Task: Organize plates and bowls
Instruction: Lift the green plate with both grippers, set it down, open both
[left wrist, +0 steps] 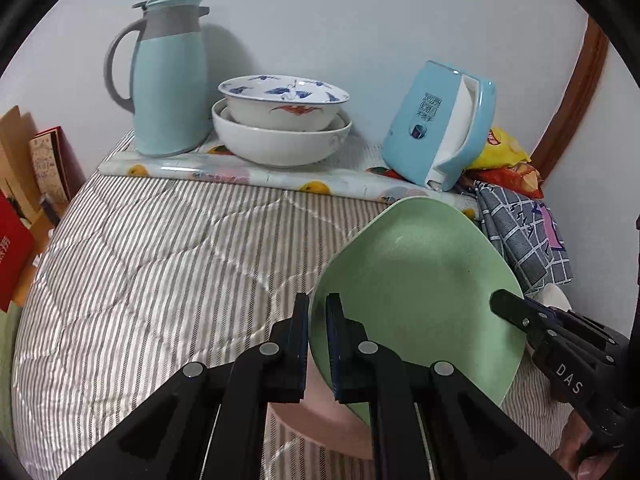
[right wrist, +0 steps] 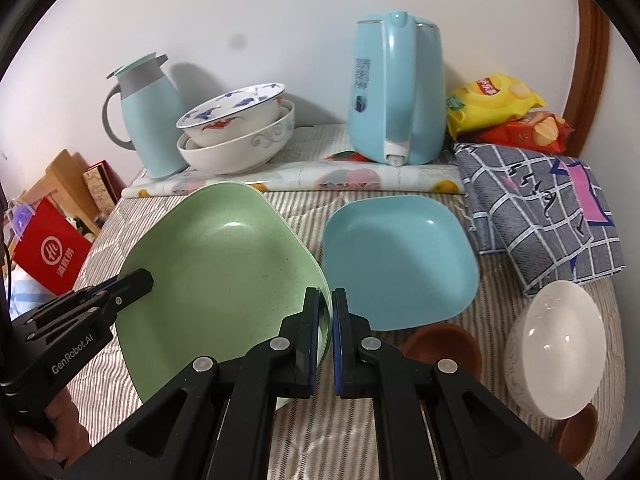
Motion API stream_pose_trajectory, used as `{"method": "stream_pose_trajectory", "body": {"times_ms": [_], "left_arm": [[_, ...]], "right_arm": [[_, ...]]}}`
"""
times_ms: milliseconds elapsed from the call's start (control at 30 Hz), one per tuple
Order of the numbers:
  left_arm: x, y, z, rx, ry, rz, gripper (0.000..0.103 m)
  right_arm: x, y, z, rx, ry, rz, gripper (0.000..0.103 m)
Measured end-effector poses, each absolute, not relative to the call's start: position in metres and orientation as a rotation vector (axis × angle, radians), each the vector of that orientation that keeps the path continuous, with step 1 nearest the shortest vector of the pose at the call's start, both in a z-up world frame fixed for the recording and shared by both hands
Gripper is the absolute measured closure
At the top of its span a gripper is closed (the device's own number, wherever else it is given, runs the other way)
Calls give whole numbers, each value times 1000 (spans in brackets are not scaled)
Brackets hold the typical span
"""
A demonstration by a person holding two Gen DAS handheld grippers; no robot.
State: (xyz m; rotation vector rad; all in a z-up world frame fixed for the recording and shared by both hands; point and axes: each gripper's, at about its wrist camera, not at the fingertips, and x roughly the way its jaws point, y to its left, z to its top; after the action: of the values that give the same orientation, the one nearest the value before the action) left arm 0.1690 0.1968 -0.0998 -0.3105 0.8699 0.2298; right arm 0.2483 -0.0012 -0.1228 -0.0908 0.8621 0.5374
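Both grippers are shut on the rim of a green square plate [left wrist: 420, 280], held tilted above the striped cloth. My left gripper [left wrist: 317, 312] pinches its left edge; my right gripper [right wrist: 326, 308] pinches its right edge, and the plate also shows in the right wrist view [right wrist: 224, 272]. A pink plate [left wrist: 320, 420] lies under it. A blue square plate [right wrist: 396, 260] lies flat to the right. A white bowl [right wrist: 556, 356] sits tilted at the right, on a brown bowl [right wrist: 576, 436]. Another brown bowl [right wrist: 440, 344] lies near the blue plate. Two stacked bowls [left wrist: 280, 120] stand at the back.
A teal thermos jug [left wrist: 168, 80] and a blue kettle [right wrist: 396, 92] stand at the back by the wall. Snack bags [right wrist: 504, 112] and a checked cloth [right wrist: 540, 216] lie at the right. A red bag [right wrist: 52, 252] and boxes stand left of the table.
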Motion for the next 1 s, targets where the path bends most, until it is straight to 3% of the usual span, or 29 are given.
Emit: {"method": "stream_pose_trajectory", "body": {"times_ms": [1000], "left_arm": [[159, 212, -147, -382, 950, 264, 94]], "right_arm": [[254, 24, -177, -164, 978, 559, 94]]}}
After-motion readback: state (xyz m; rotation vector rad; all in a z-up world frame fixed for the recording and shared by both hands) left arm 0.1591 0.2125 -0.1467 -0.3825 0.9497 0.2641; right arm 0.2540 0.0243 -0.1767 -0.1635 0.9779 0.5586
